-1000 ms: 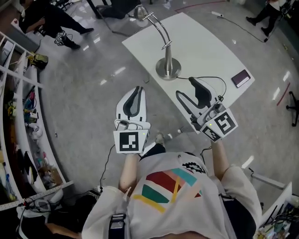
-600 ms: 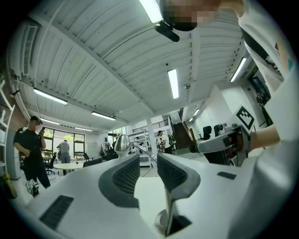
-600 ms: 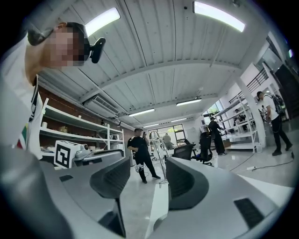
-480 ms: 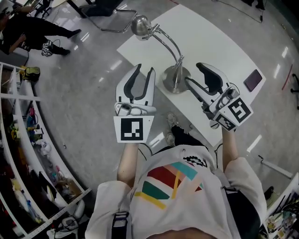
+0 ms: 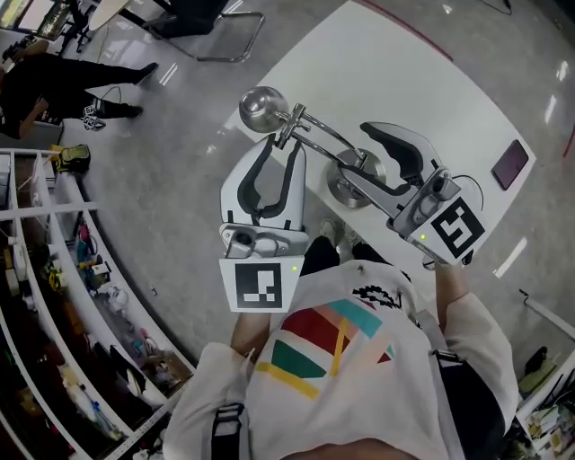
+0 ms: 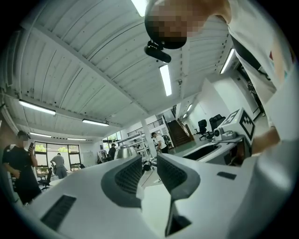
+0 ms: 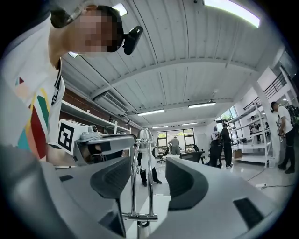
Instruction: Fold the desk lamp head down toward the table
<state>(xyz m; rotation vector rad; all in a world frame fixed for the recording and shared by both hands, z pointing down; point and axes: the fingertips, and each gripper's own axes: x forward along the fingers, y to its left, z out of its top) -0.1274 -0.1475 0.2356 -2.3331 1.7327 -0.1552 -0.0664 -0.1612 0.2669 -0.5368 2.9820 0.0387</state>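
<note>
A chrome desk lamp stands near the edge of the white table (image 5: 431, 81): round base (image 5: 355, 187), curved twin-rod arm (image 5: 328, 141) and dome head (image 5: 260, 108) reaching out past the table edge. My left gripper (image 5: 280, 151) is open, its tips just under the joint behind the head. In the left gripper view the lamp head (image 6: 125, 151) shows beyond the open left gripper (image 6: 149, 164), with nothing between the pads. My right gripper (image 5: 355, 154) is open around the lower arm. In the right gripper view the rods (image 7: 134, 186) rise between the jaws of the right gripper (image 7: 147, 179), untouched.
A dark flat phone-like thing (image 5: 510, 163) lies on the table at the right. A black cable (image 5: 467, 184) runs from the lamp base. A chair (image 5: 211, 22) stands beyond the table. Cluttered shelves (image 5: 54, 269) line the left, and a person (image 5: 54, 81) stands at the upper left.
Both grippers have moved forward up to the lamp. The left jaws, shut a second ago, now stand wide open. The right jaws now straddle the lamp's arm.
</note>
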